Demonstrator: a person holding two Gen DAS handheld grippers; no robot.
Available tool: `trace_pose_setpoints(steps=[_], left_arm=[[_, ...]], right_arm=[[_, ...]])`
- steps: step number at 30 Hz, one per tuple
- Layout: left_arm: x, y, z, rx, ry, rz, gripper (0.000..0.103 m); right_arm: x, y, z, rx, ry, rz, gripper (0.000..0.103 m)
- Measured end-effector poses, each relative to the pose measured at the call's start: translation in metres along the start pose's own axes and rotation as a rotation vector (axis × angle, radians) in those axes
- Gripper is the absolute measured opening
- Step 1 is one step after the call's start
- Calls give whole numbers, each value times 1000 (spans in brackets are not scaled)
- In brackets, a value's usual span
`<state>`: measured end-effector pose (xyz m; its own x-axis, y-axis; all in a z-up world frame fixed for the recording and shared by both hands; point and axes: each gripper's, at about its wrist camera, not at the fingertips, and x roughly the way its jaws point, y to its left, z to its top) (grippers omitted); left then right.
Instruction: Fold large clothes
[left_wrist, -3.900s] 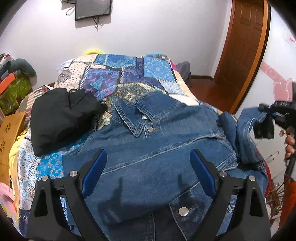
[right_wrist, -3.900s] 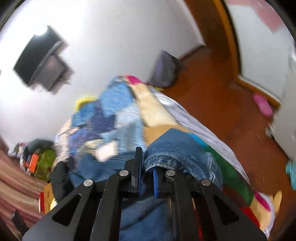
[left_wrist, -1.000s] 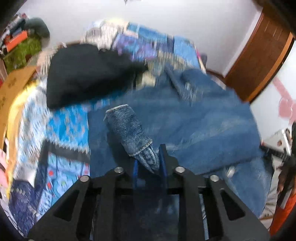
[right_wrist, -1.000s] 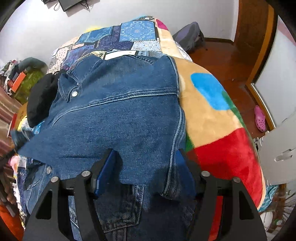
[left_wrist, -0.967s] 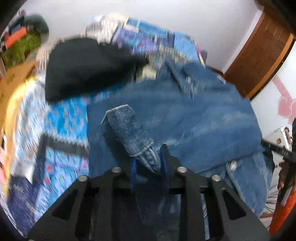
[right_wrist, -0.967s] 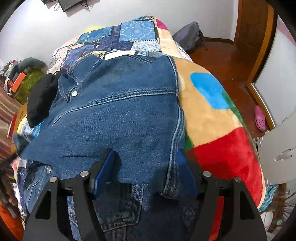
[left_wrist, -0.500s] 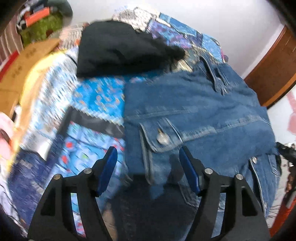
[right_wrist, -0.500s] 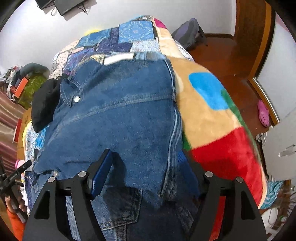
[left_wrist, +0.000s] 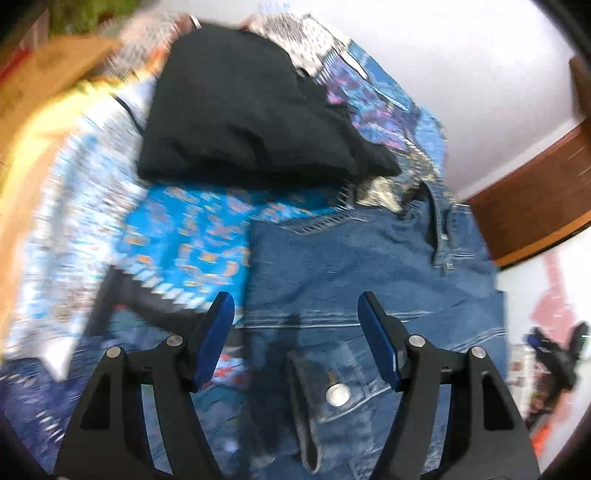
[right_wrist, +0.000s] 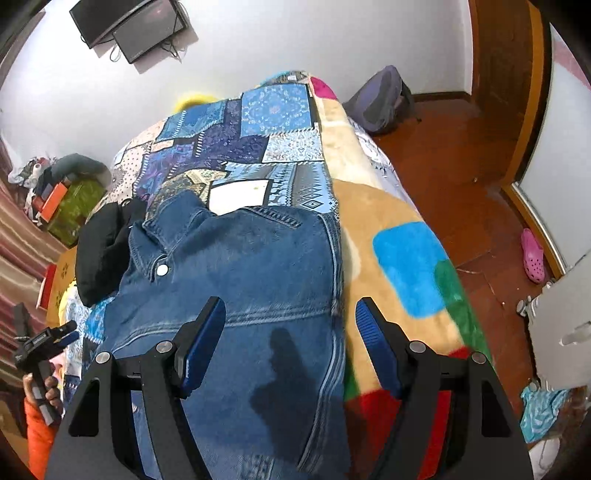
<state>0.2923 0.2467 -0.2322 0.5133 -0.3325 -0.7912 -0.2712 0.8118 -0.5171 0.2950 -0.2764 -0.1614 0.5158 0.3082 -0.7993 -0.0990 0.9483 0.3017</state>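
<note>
Sleeve let go: left tongs (left_wrist: 295, 343), pinching the cuff a second ago, now spread and empty over the jacket (left_wrist: 369, 266).
Right tongs (right_wrist: 290, 343) spread too, holding nothing, above the same jacket. Sleeves look folded in; body fold likely next. Jacket: stiff blue denim, metal snaps, flat on patchwork quilt (right_wrist: 273, 110). Beside it, soft black garment (left_wrist: 240, 103), bunched.

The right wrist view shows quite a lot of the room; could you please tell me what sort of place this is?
Most likely a home bedroom. A blue denim jacket lies on a bed covered with a blue patchwork quilt, a dark flat screen hangs on the white wall, and a pink clog sits on the wooden floor.
</note>
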Motion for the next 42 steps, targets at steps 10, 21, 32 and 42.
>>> trace_pose_setpoints(steps=[10,21,32,42], left_arm=[[74,28,-5,-91,177,-81,68],[96,25,18,-142,160,-212,56],[1,-76,21,231,-75,-2,7],[-86,-157,54,357,-279,16,7]], right_arm=[[70,-34,13,128,189,112,70],[81,-31,24,203,169,151,28],[15,0,48,131,21,200,9],[-52,84,88,-96,-181,173,8]])
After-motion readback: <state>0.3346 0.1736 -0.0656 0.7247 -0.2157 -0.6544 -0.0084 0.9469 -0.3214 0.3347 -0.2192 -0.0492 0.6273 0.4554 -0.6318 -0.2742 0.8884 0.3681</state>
